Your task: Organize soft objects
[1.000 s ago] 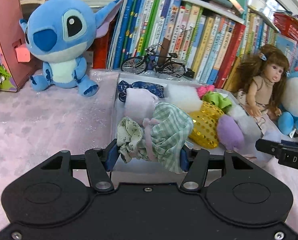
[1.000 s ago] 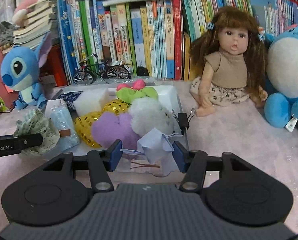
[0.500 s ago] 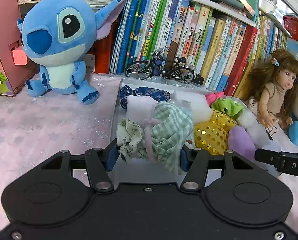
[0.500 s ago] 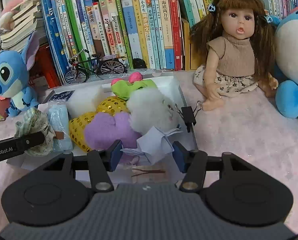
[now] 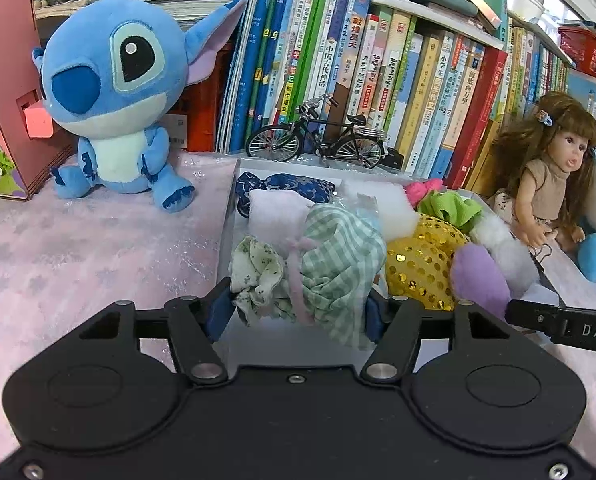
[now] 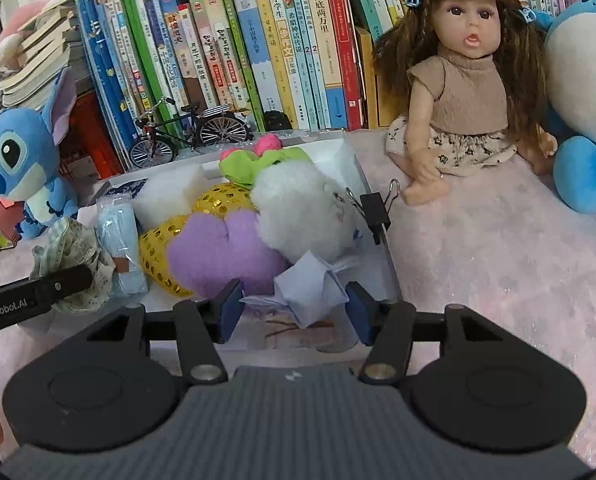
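Note:
A white box on the pink cloth holds soft things: a yellow sequin piece, a purple plush heart, a white fluffy plush and a green and pink one. My left gripper holds a green checked cloth bundle over the box's front left corner. Its jaws are opening, and the pads still touch the cloth. My right gripper holds a pale blue folded paper flower over the box's front right, both pads against it.
A blue plush sits at the back left beside a pink house. A model bicycle stands before a row of books. A doll and a round blue plush sit at the right. A binder clip grips the box's right wall.
The left jaws stand a little wider around the cloth bundle. The right gripper has edged closer to the box with the paper flower, and both views have tilted slightly.

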Demonstrator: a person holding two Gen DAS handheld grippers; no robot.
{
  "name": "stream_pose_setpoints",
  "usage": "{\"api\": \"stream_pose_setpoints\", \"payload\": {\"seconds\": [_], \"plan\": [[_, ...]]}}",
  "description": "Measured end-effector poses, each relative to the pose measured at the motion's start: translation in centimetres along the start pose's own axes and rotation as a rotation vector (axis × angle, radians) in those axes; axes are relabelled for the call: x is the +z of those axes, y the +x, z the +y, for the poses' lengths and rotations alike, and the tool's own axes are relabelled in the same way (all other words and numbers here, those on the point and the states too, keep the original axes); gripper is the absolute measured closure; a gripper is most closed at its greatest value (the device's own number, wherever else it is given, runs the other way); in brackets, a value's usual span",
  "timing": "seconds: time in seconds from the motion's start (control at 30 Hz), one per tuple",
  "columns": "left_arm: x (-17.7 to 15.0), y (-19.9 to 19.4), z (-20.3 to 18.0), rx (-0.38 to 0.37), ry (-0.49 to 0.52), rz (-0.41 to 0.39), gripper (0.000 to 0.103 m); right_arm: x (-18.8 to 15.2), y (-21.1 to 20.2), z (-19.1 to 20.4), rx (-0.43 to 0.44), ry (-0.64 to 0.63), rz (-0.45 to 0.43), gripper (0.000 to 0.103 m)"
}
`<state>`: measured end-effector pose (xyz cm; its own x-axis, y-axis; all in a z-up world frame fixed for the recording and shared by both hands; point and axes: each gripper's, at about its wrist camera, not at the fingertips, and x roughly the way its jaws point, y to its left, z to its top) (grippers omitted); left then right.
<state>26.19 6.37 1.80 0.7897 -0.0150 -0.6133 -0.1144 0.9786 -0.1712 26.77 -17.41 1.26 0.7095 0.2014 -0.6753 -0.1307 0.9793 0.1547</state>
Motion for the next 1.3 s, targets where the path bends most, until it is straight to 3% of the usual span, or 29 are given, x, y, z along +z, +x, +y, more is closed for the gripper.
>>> {"api": "stream_pose_setpoints", "payload": {"seconds": [0.1, 0.33, 0.7, 1.3], "plan": [[-0.3, -0.2, -0.2, 0.002, 0.012, -0.008, 0.038, -0.1, -0.2, 0.1, -0.001, -0.016, -0.011, 0.039], [-0.8, -0.8, -0.7, -0.011, 0.019, -0.010, 0.025, -0.4, -1.3, 0.3, 0.006, -0.014, -0.051, 0.016], [-1.1, -2.9, -1.3, -0.007, 0.046, -0.035, 0.011, -1.0, -3.4, 0.7, 0.013, -0.045, -0.092, 0.009], [-2.2, -7.3, -0.5, 0.004, 0.059, -0.050, 0.010, -2.9, -7.8, 2.2, 0.000, -0.116, -0.174, 0.001]]}}
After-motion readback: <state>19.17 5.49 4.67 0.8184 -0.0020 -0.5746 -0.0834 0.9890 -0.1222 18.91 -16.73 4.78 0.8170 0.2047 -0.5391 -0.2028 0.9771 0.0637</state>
